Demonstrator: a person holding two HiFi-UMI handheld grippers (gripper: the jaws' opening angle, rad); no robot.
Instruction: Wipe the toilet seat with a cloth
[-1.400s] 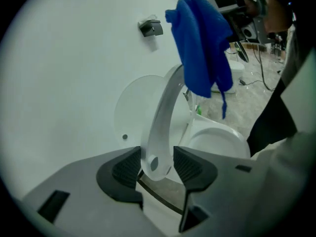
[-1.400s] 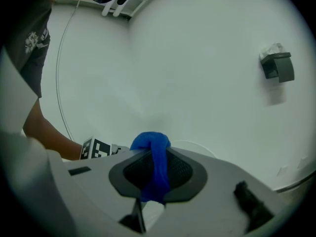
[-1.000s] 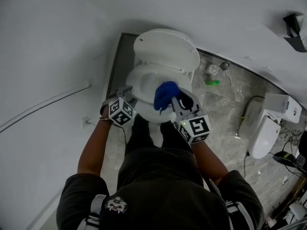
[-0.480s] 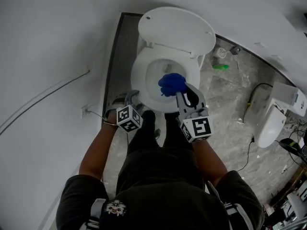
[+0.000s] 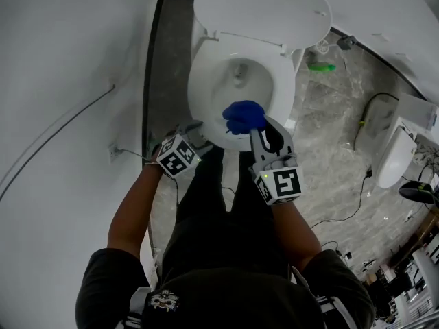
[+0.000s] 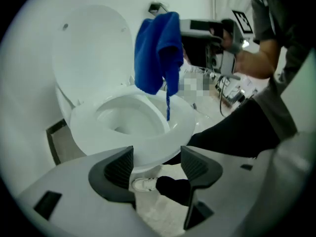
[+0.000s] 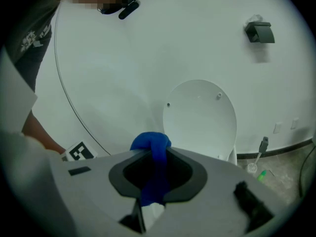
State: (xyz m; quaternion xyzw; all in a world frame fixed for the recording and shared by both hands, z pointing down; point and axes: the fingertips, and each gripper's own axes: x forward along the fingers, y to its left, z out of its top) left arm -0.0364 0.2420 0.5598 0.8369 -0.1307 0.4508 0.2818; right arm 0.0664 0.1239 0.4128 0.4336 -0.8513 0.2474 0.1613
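Now my left gripper (image 5: 194, 130), empty at the seat's (image 5: 199, 88) 7 o'clock, has just been opening its jaws; right gripper (image 5: 258, 126) clamps cloth (image 5: 243, 115); wiping can start.

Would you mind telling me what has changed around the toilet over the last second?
The left hand-held gripper pulled back from the left rim of the toilet seat to its front corner; its jaws have just been opening, nothing between them. The right hand-held gripper carried the blue cloth from over the bowl toward the seat's front edge. Unchanged: its grip on the cloth, the raised lid.
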